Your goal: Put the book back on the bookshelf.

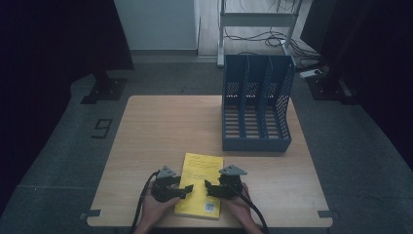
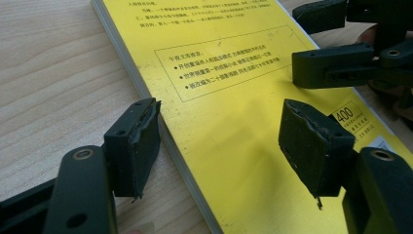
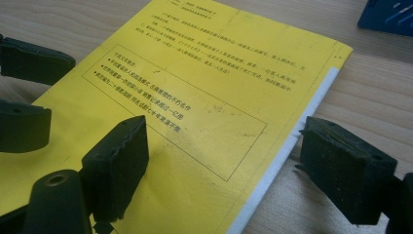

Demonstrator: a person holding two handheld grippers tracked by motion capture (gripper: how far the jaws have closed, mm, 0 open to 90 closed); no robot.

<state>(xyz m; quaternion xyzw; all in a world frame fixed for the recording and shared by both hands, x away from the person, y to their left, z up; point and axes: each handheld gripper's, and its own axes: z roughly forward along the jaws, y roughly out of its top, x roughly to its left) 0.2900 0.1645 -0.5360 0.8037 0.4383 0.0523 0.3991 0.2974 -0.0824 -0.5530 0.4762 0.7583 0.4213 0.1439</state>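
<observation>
Two grippers are getting ready to pick up the yellow book.

The yellow book (image 1: 199,185) is lying flat on the table (image 1: 146,131), near the front edge. The left gripper (image 1: 187,189) and right gripper (image 1: 208,187) are both spread wide, straddling its side edges, grasping nothing. The blue file rack (image 1: 257,105) is waiting empty at one o'clock. No lifting yet.

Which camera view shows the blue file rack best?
The high view: the blue file rack stands whole on the table, its three slots open, beyond the yellow book. The right gripper view catches a blue corner at its top right edge. The left gripper view looks at the book instead.
</observation>
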